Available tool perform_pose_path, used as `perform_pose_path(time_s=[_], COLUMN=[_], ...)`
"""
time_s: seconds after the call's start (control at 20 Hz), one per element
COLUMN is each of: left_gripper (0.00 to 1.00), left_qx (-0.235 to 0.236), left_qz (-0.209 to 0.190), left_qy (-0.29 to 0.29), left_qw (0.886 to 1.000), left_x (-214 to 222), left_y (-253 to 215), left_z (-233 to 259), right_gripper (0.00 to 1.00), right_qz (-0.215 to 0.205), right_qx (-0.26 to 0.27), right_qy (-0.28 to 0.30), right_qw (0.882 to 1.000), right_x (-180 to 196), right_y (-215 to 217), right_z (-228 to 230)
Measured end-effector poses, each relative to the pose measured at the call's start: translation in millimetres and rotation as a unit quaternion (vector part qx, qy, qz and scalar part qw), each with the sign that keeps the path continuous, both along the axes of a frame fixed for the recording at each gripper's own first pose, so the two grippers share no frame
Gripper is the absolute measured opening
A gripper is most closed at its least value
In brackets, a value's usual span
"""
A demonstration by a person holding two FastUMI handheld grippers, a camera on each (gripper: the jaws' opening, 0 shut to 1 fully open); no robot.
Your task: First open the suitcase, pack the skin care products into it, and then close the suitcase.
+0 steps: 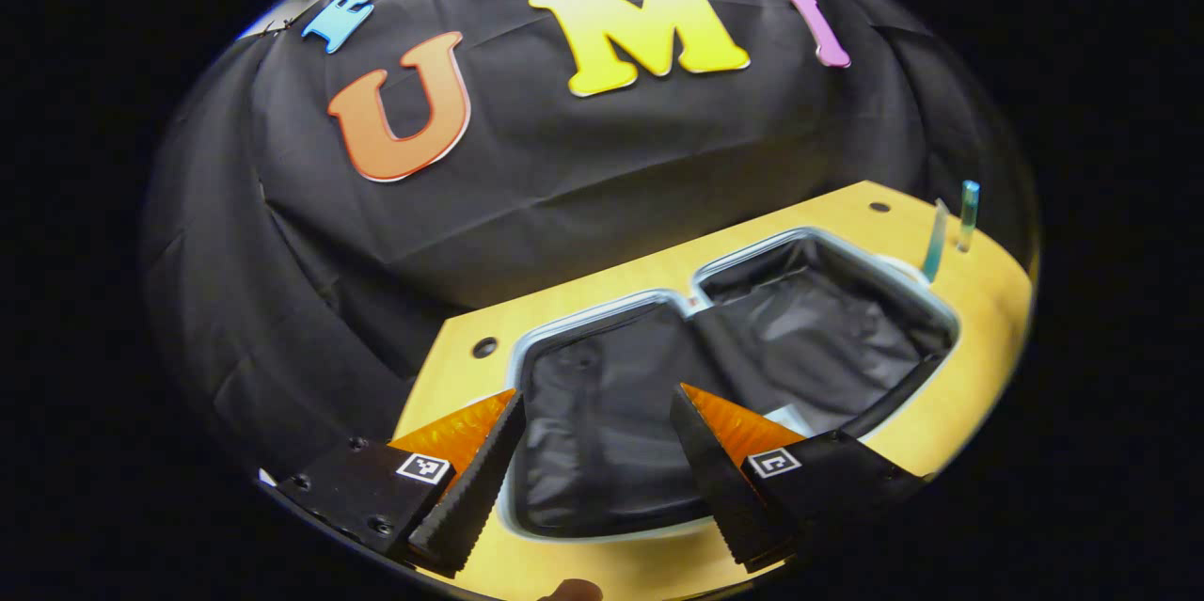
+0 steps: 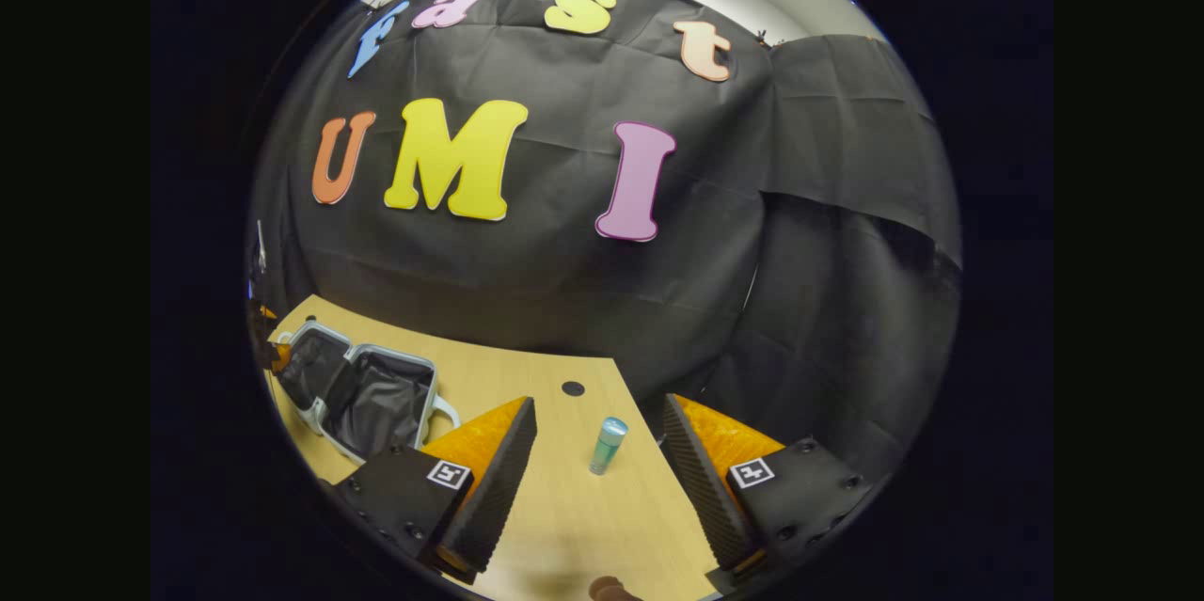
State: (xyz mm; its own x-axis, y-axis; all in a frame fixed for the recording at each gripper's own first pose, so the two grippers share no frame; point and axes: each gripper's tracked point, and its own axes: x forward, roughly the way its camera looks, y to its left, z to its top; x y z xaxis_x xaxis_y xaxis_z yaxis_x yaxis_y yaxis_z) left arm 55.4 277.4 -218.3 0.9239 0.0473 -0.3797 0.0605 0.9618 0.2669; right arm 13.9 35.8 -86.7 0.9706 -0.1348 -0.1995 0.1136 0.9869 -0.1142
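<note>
The suitcase (image 1: 602, 305) lies open flat on the wooden table (image 1: 847, 206), both halves lined in black inside a pale rim. My left gripper (image 1: 597, 396) hangs open just above its near half, holding nothing. A slim teal bottle (image 1: 967, 211) stands beyond the far half, with a second slanted teal item (image 1: 935, 244) beside it. In the right gripper view, a teal bottle (image 2: 607, 446) stands upright on the table (image 2: 564, 507). It is a little ahead of my open right gripper (image 2: 598, 403), between the finger lines and untouched. The open suitcase (image 2: 395, 353) lies to the left.
Round holes mark the tabletop (image 1: 484, 347) (image 2: 572, 388). The black cloth wall stands close behind the table's far edge. A pale handle (image 2: 450, 413) sticks out of the suitcase toward the right gripper. Bare wood lies around the bottle.
</note>
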Motion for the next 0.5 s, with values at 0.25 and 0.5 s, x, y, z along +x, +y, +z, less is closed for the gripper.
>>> perform_pose_path(time_s=[0.25,0.5], left_gripper=[0.99,0.99], left_qx=[-0.064,-0.098], left_qz=[-0.040,-0.074], left_qy=[-0.017,0.017], left_qw=[0.997,0.992], left_x=[-5.9,-7.5], left_y=[-147.7,-259.3], left_z=[14.4,-3.9], right_gripper=[0.81,0.81], right_qz=[0.026,0.059], right_qx=[-0.003,-0.007], right_qy=[0.005,0.014], right_qw=[1.000,0.998], right_x=[5.6,17.3], right_y=[-42.2,-78.3], right_z=[-18.9,-34.6])
